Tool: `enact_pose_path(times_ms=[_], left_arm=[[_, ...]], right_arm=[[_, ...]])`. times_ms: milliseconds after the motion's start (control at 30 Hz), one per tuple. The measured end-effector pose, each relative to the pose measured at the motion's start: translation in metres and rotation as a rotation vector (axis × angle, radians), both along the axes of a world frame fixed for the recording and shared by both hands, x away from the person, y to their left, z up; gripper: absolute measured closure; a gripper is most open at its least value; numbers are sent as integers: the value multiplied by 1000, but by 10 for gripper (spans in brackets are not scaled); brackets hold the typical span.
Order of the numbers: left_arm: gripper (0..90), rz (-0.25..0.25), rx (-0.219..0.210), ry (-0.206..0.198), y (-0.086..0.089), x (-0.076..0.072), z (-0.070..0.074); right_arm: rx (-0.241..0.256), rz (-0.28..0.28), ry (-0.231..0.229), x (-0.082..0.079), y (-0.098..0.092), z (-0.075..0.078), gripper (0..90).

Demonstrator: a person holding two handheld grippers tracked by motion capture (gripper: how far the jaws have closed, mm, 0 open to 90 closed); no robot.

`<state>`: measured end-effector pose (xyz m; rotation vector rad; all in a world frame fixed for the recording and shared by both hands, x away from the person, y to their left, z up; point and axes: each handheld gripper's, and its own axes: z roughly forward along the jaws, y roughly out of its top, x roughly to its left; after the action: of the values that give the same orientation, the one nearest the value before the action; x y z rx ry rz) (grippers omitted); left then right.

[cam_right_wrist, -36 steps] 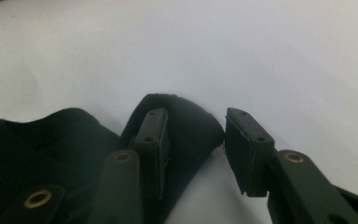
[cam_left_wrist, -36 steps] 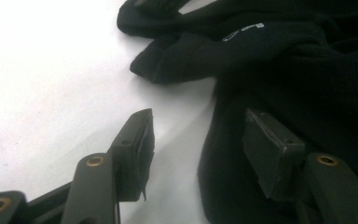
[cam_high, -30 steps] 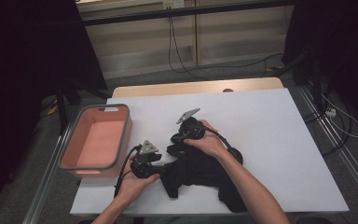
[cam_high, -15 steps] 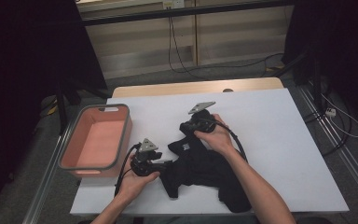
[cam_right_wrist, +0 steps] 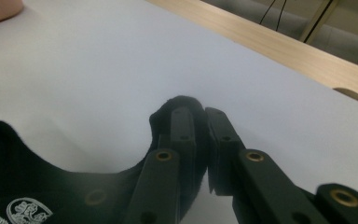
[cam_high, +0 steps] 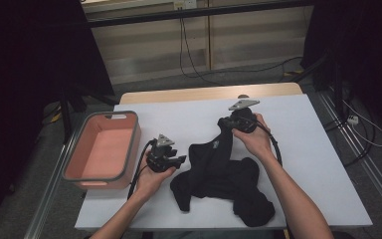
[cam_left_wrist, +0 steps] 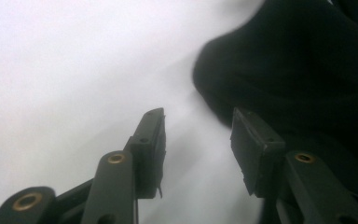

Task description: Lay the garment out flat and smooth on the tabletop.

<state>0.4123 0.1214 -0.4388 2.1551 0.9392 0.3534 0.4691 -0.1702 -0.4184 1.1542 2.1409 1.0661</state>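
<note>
Cloth (cam_high: 219, 174), a black garment, lies crumpled on the near half of my white table (cam_high: 303, 164). My left gripper (cam_left_wrist: 196, 135) sits wide and empty beside it; farther out, my right gripper (cam_right_wrist: 201, 122) pinches its collar edge.

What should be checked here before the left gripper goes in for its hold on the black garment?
1. Right gripper shut on a fold of the black garment: ok, jaws pinch the cloth.
2. Left gripper open: ok, bare table shows between its jaws.
3. Cloth within the left jaws: not ok, the garment edge lies just past and beside the right-hand jaw.
4. Garment spread flat: not ok, it lies bunched on the white table.
5. Pink bin apart from the garment: ok, it stands at the table's left edge.
6. How firmly the right jaws hold: cannot tell.
</note>
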Motion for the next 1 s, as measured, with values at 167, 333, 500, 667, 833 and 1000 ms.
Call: enact_pose_path(times_ms=[167, 333, 500, 667, 833, 1000], left_arm=[[559, 5, -7, 1, -13, 18, -3], [575, -4, -3, 0, -25, 31, -11], [542, -27, -46, 44, -36, 38, -21], [534, -47, 17, -5, -49, 33, -21], [646, -71, -44, 32, -47, 35, -23], [860, -76, -55, 82, -48, 32, -20]], right_arm=[[1, -14, 18, -1, -8, -9, 842], [2, -7, 23, -3, -10, -13, 841], [11, -7, 22, -5, -12, -16, 839], [13, -7, 30, -7, -16, -20, 836], [23, -8, 34, -9, -17, -23, 837], [36, -6, 37, -10, -17, -23, 837]])
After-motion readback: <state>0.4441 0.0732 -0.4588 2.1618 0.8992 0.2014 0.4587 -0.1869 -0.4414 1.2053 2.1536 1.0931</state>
